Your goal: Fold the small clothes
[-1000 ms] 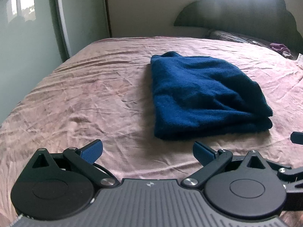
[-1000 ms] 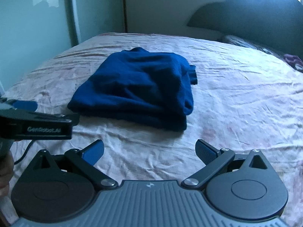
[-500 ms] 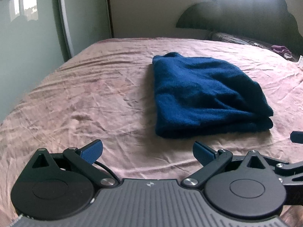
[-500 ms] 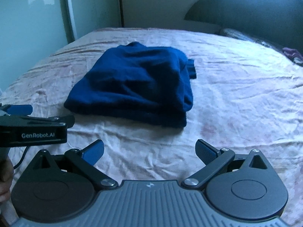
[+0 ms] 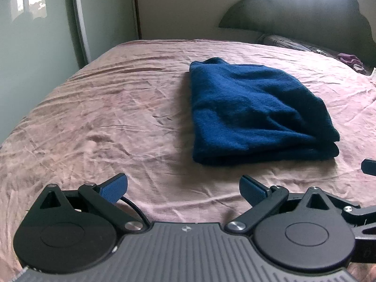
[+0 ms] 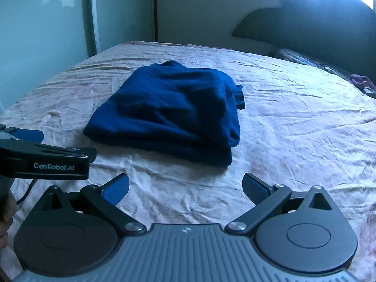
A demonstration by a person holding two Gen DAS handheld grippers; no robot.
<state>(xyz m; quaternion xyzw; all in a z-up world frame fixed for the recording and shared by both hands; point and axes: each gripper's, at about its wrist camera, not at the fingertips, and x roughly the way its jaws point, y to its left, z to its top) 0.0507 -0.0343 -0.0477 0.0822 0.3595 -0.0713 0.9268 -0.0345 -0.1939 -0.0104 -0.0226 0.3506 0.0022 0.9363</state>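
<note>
Nearest to us, our left tool [image 5: 183, 189] hangs low over the wrinkled pink bedsheet [image 5: 98, 117] with its blue-padded fingers [image 5: 114, 189] spread wide and nothing between them. Our right tool [image 6: 185, 188] sits the same way, fingers [image 6: 255, 188] parted and empty, above the sheet [image 6: 293, 129]. In the right wrist view the black body of the left tool [image 6: 44, 162] reaches in from the left edge, with part of a hand [image 6: 5, 213] just below it; in the left wrist view a blue fingertip of the right tool [image 5: 369, 166] shows at the right edge.

Beyond both tools, apart from them, the folded dark blue fleece garment [image 5: 253, 115] lies flat on the bed in stacked layers, its thick folded edge toward us. From the right wrist view [image 6: 174, 112] a small dark flap sticks out at its far right side.

Farther back we see a dark scalloped headboard [image 6: 317, 23], a patterned pillow [image 5: 289, 44] and a small purple cloth [image 5: 350, 60] near it.
</note>
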